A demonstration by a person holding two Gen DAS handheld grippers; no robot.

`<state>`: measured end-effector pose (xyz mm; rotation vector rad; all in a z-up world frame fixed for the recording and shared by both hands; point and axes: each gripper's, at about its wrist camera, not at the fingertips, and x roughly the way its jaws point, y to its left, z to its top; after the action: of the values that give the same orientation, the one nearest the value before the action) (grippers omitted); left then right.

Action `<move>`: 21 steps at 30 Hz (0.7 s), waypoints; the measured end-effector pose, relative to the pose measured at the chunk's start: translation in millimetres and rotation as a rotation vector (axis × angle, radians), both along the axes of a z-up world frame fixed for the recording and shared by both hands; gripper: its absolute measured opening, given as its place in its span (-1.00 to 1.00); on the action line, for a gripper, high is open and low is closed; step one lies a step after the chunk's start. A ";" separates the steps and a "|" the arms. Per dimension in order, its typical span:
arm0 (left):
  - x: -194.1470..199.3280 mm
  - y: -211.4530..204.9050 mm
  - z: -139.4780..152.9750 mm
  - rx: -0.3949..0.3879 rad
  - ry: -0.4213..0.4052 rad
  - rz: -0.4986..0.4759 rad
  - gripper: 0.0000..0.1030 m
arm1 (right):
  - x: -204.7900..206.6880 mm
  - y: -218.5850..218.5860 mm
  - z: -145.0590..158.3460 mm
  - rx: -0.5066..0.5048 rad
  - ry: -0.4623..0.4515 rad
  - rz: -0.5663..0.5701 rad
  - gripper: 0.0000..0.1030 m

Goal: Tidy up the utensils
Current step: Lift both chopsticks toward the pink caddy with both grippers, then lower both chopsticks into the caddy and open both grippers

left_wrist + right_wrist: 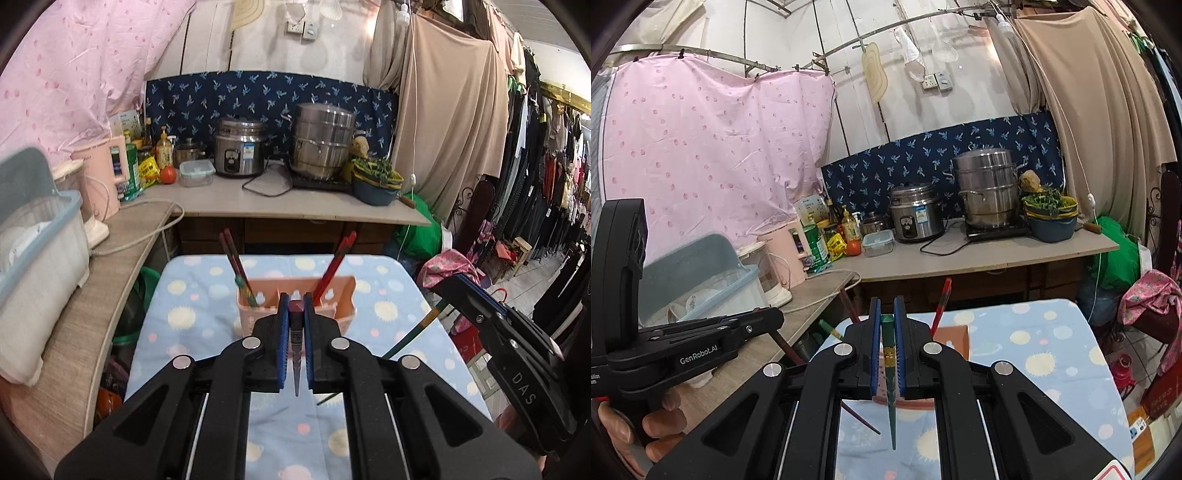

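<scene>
Chopsticks, one point(296, 354) in left gripper point(296, 301), other point(891, 369) in right gripper point(887, 306).

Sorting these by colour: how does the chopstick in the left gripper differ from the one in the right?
The left chopstick is dark purplish-brown; the right chopstick is green with a gold band. Each is clamped in a shut gripper, left gripper and right gripper, thin tip pointing back toward the camera.
</scene>
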<state>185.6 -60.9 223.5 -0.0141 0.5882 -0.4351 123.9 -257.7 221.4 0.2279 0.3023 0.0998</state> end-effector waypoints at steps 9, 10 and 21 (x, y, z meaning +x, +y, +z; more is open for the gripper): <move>36.1 -7.4 53.9 -0.018 -0.122 0.060 -0.87 | 53.0 -13.6 49.8 0.013 -0.090 -0.030 -0.86; 42.1 -8.7 58.2 -0.019 -0.134 0.068 -0.87 | 58.5 -13.4 53.2 0.014 -0.101 -0.034 -0.86; 90.4 -21.3 45.2 -0.004 -0.127 0.099 -0.87 | 119.2 -5.0 34.3 -0.005 -0.062 -0.034 -0.86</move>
<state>275.9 -82.2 268.7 -0.0192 0.4593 -0.3380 243.1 -262.7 255.6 0.2244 0.2374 0.0721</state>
